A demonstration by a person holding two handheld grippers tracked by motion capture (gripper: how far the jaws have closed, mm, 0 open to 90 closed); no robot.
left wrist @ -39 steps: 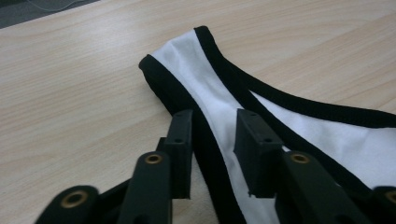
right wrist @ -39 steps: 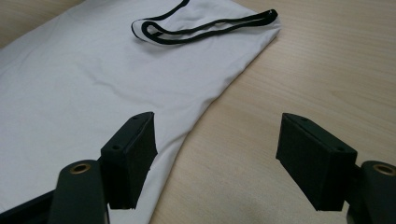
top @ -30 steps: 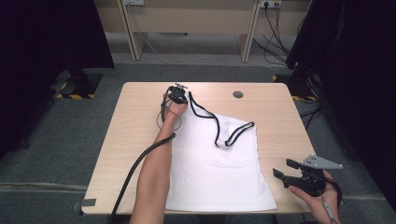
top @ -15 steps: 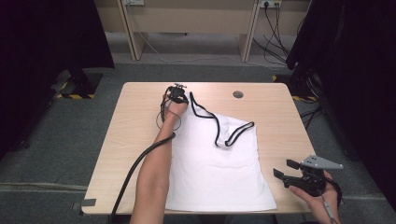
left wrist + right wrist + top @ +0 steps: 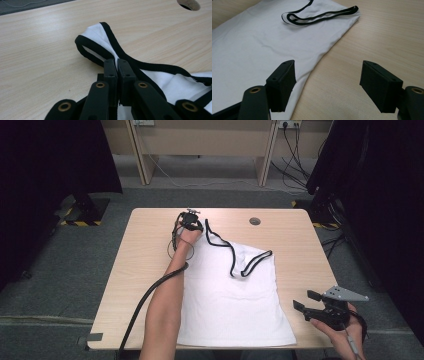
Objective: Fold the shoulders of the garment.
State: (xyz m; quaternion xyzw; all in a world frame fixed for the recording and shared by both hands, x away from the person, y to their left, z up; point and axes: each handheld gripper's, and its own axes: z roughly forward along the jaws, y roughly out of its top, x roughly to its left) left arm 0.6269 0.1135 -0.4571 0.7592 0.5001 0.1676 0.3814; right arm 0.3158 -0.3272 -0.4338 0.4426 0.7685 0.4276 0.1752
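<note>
High view: white tank top with black-trimmed straps lies flat on the desk; left tool at its far strap, right tool apart off the near right corner. Left gripper view: jaws clamped together on the black trim; strap loop bunched, lifted slightly. Right gripper view: jaws spread wide, nothing between; the top's white cloth is smooth with faint creases.

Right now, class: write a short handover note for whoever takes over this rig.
Left tongs: shut on the shoulder strap of the white tank top, at the table's far side.
Right tongs: open, holding nothing, above the table beside the top's right edge.
Done: strap gripped; top lies mostly flat, other strap loose on it.
Left: likely the folding or straightening; nothing is folded yet.
</note>
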